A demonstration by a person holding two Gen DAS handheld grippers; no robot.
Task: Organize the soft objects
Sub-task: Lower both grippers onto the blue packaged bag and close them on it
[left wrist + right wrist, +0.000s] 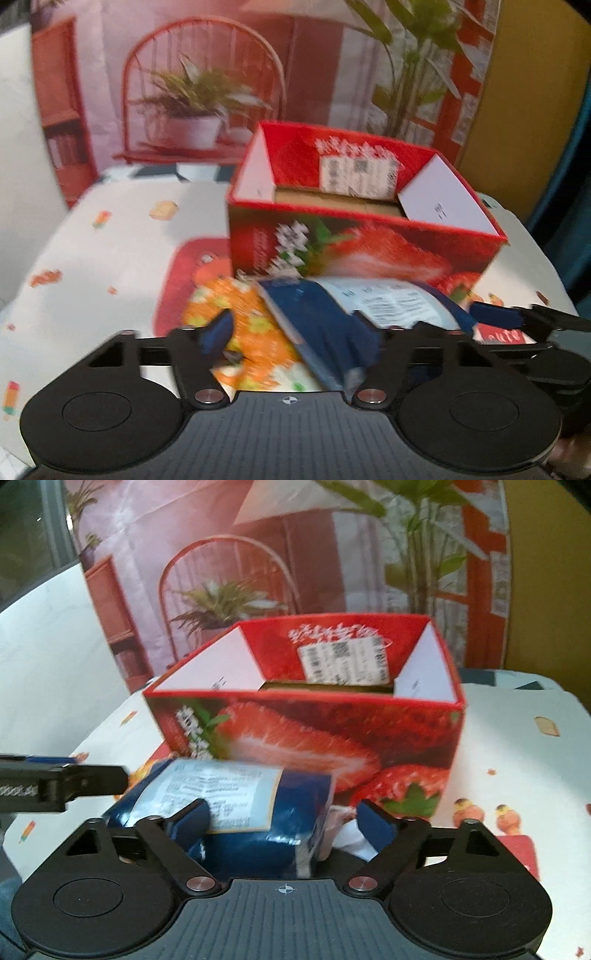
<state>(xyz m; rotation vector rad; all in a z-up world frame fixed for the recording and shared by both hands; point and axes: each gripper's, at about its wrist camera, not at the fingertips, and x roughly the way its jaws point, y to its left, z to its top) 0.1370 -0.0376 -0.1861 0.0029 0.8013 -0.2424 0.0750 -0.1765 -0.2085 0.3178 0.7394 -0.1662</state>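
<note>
While your two hand-held grippers sit low over counter, blue packet lies in front of red strawberry box, partly over orange flowered packet. Left hand-held gripper: jaws partway apart, straddling blue packet's end; pad contact unclear through blur. Right hand-held gripper: wider, left pad touching packet, right pad clear of it.

Blue soft pack — before strawberry box
</note>
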